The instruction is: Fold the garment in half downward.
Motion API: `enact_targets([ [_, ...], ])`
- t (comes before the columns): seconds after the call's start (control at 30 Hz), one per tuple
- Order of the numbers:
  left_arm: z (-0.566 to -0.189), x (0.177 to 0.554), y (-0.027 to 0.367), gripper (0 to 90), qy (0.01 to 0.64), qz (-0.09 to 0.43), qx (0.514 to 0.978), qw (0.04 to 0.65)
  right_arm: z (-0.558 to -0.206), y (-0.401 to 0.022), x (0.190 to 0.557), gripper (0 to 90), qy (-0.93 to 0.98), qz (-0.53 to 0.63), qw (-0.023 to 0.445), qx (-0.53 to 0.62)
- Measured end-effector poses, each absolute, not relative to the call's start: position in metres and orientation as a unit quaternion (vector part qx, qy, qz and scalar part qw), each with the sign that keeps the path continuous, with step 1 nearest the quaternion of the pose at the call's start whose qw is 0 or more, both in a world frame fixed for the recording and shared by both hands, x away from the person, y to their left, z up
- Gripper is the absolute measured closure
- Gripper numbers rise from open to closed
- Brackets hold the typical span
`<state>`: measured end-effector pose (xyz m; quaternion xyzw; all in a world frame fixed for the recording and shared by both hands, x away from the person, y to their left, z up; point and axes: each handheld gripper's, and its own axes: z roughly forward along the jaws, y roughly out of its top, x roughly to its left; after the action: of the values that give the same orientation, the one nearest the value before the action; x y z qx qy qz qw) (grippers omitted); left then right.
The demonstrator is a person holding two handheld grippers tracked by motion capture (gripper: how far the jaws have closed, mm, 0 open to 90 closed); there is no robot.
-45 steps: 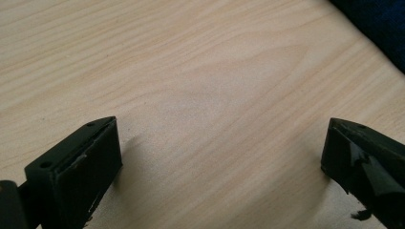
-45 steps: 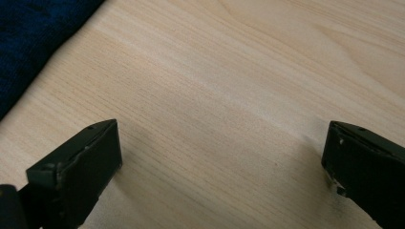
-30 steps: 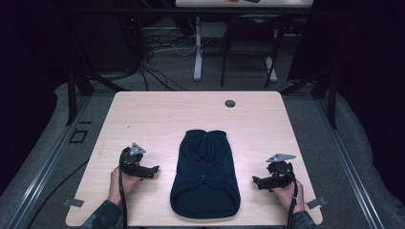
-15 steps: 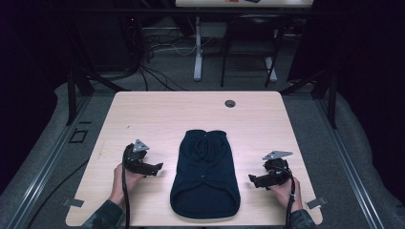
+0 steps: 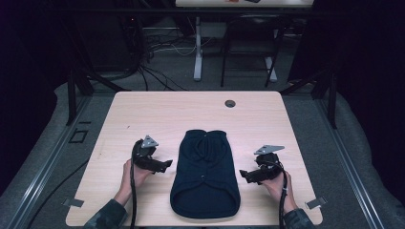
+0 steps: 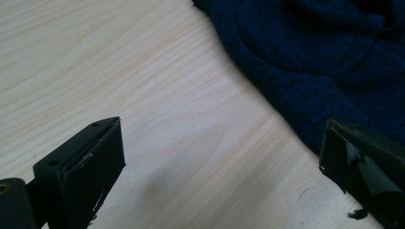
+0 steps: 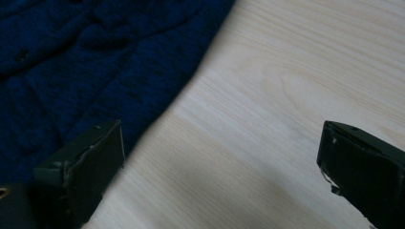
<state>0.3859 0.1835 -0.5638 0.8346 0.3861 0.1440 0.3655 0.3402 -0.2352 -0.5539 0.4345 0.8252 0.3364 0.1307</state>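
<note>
sweater (image 5: 205,174) edges lie just beside both gaping tongs, left tongs (image 5: 165,165) and right tongs (image 5: 244,174).

A dark blue knitted garment (image 7: 95,62) covers the upper left of the frame (its edge runs diagonally), over the pale wooden table (image 7: 286,105). The right gripper (image 7: 222,167) jaws stand wide apart at the bottom corners.

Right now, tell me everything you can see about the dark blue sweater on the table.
The dark blue sweater looks like a chunky knit, folded into a narrow oblong with sleeves tucked in. It lies flat on the wooden table, near the person's edge, with a rounded end toward the person. The left tongs and right tongs flank it, both open, neither touching it.
</note>
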Motion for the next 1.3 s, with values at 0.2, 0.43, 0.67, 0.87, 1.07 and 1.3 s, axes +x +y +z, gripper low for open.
enact_targets([
  [0.2,-0.56,0.391,0.178,1.4,0.384,0.135,0.832,0.376,-0.55,-0.223,0.346,1.7,0.83,0.34,0.129,0.422],
  [0.43,-0.554,0.395,0.172,4.3,0.381,0.144,0.823,0.396,-0.547,-0.212,0.352,1.7,0.835,0.341,0.125,0.413],
  [0.67,-0.554,0.401,0.167,3.6,0.38,0.125,0.826,0.396,-0.545,-0.204,0.359,1.7,0.836,0.345,0.123,0.408],
  [0.87,-0.552,0.406,0.16,2.7,0.373,0.117,0.835,0.387,-0.541,-0.197,0.364,1.7,0.84,0.345,0.122,0.402],
  [1.07,-0.549,0.418,0.156,1.8,0.378,0.104,0.834,0.39,-0.537,-0.192,0.373,1.7,0.836,0.352,0.122,0.404],
  [1.3,-0.54,0.432,0.147,1.2,0.373,0.109,0.839,0.381,-0.532,-0.188,0.389,1.8,0.836,0.347,0.121,0.407],
])
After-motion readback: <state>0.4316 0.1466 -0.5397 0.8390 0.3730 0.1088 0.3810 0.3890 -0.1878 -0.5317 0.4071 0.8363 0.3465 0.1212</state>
